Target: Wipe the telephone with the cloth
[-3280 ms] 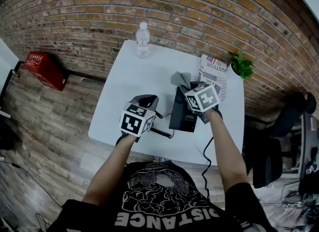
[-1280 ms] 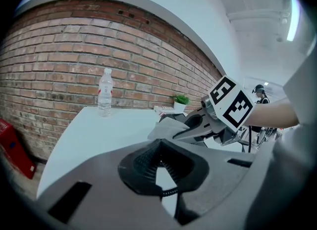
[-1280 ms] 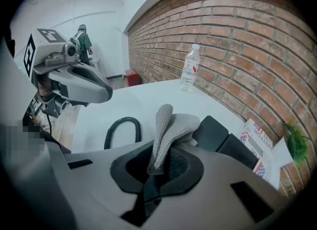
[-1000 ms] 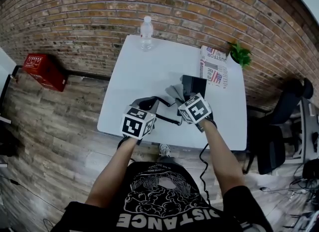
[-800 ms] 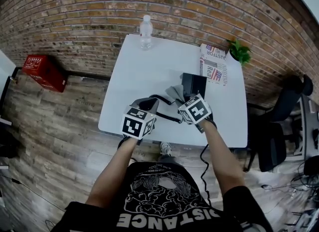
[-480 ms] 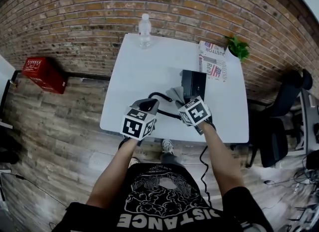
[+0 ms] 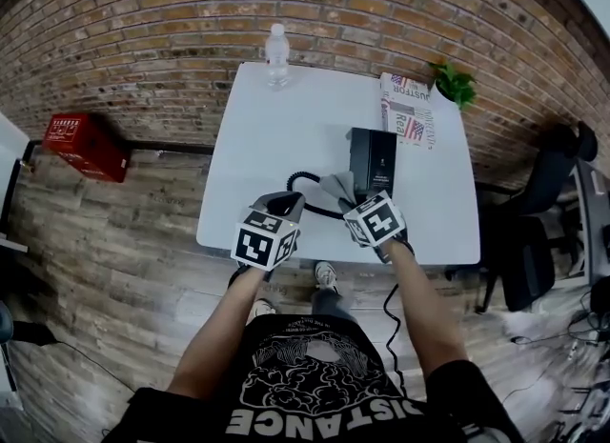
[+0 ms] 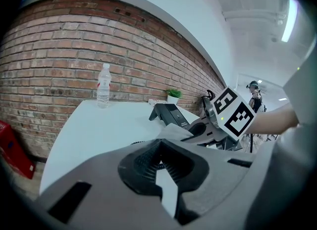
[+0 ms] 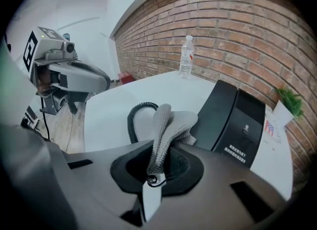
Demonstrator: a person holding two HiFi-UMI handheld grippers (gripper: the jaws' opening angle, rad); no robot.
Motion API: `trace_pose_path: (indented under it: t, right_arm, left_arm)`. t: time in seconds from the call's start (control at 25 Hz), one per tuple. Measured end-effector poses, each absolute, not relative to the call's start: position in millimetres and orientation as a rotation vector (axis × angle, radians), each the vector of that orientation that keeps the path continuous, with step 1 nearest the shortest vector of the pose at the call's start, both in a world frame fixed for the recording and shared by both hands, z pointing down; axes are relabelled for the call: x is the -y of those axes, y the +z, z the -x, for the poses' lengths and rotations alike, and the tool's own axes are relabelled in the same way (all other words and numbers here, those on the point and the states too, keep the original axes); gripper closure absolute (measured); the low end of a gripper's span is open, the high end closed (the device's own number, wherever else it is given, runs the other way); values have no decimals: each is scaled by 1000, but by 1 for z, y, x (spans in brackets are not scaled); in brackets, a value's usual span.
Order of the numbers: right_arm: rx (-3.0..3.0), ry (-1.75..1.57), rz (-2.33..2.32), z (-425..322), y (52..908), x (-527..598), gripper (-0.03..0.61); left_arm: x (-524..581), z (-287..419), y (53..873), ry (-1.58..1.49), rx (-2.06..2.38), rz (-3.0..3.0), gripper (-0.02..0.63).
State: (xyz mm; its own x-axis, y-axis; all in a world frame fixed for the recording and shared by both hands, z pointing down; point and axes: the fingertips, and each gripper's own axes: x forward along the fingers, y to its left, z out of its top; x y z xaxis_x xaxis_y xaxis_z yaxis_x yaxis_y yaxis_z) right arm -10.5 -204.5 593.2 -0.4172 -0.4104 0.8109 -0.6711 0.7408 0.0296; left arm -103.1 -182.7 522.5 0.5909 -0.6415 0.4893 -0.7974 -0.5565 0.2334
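Observation:
A black telephone [image 7: 373,159] stands right of centre on the white table [image 7: 257,136]; its coiled cord [image 7: 303,184] curls out to its left. My right gripper [image 7: 351,201] is at the phone's near left corner, shut on a grey cloth [image 7: 335,187]. In the right gripper view the cloth [image 9: 166,125] sticks up from the jaws, just in front of the phone [image 9: 237,120] and the cord [image 9: 132,120]. My left gripper [image 7: 284,205] hovers over the table's near edge, left of the cord. It looks shut, with nothing showing between its jaws [image 8: 161,167].
A water bottle [image 7: 276,54] stands at the table's far edge by the brick wall. A newspaper [image 7: 408,122] and a small green plant [image 7: 454,84] sit at the far right corner. A red crate [image 7: 84,136] lies on the floor to the left, an office chair [image 7: 543,231] to the right.
The right gripper with the cloth has drawn back off the telephone toward the table's near edge. The left gripper has also come back a little, and the head view has shifted.

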Motion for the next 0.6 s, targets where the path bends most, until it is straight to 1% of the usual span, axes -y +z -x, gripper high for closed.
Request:
trace_pose_path:
  t: [0.24,0.4,0.6]
  right_arm:
    - [2097,405,-869,11,584,202,566]
    - [2169,429,-945,8,559,208,566]
    - [2241,382,-1027,-1,519,217,566]
  left_arm:
    - [184,103,520,499,1140,-2406,607]
    - [192,103,513,492,1156,-2414,607]
    - [205,101,498,482,1185,-2430,607]
